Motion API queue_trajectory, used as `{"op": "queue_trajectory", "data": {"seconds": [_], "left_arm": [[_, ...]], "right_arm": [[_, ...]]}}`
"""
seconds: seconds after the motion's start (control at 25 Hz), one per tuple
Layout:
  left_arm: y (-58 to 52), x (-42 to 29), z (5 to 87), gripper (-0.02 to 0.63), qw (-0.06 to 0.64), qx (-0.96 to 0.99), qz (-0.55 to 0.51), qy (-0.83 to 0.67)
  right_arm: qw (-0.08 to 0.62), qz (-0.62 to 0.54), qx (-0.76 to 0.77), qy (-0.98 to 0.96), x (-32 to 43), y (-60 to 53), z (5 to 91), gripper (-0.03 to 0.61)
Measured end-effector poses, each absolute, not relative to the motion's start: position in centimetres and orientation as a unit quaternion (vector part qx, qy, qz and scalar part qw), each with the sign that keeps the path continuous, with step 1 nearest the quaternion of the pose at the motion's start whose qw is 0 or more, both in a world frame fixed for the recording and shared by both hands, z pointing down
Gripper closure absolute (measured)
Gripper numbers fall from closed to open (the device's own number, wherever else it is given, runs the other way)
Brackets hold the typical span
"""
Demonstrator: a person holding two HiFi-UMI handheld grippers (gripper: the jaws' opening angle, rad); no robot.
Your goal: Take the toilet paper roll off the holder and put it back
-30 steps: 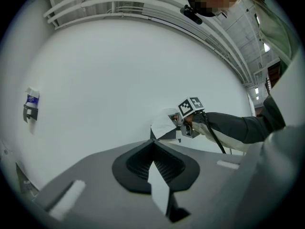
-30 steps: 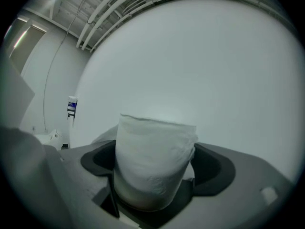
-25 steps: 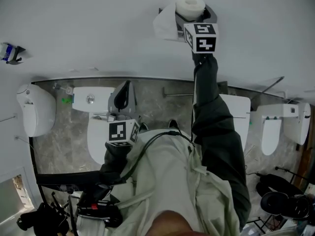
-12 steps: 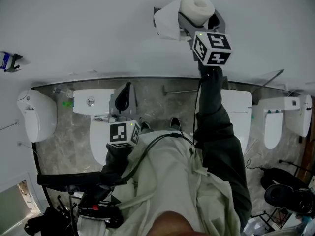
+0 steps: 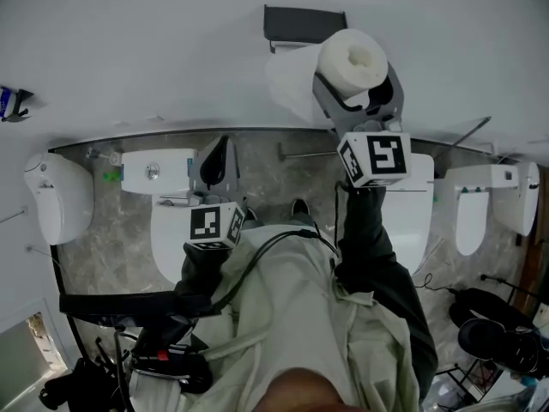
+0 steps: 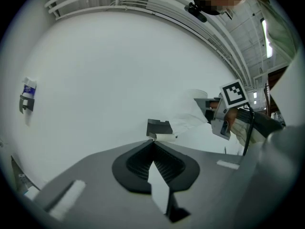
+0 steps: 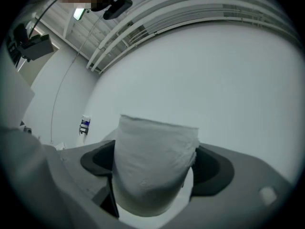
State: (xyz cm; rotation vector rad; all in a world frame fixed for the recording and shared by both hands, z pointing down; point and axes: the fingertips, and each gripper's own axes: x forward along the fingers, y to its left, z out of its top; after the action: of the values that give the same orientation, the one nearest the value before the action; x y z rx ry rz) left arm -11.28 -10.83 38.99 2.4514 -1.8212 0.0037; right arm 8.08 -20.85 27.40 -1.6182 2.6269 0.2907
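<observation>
The white toilet paper roll (image 5: 352, 58) is off the dark wall holder (image 5: 304, 24) and hangs just below and to the right of it. My right gripper (image 5: 356, 84) is shut on the roll, one finger on each side, and a loose sheet (image 5: 290, 84) trails to the left. In the right gripper view the roll (image 7: 155, 166) fills the gap between the jaws of the right gripper (image 7: 157, 161). My left gripper (image 5: 216, 163) is held low, apart from the roll. In its own view the left gripper (image 6: 153, 147) is shut on nothing and points at the holder (image 6: 159, 127).
A white wall spans the top of the head view, with a small blue-and-white fixture (image 5: 9, 101) at its left. Below stand a white toilet (image 5: 167, 221), a urinal (image 5: 60, 191) and further toilets (image 5: 412, 204) on a marbled floor. A thin rail (image 5: 304, 154) runs along the wall's base.
My right gripper has pulled the roll off the holder, down and toward me. The holder now stands bare and the loose sheet trails after the roll. The left gripper has barely moved.
</observation>
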Motion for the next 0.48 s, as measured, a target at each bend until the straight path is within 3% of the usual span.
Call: {"op": "queue_trajectory", "data": {"seconds": [0.48], "left_arm": [[-10.9, -10.3, 38.7, 0.607, 0.043, 0.811, -0.01, -0.583]], "right_arm": [[0.018, 0.035, -0.547, 0.836, 9.5, -11.0, 33.1, 0.104]]}}
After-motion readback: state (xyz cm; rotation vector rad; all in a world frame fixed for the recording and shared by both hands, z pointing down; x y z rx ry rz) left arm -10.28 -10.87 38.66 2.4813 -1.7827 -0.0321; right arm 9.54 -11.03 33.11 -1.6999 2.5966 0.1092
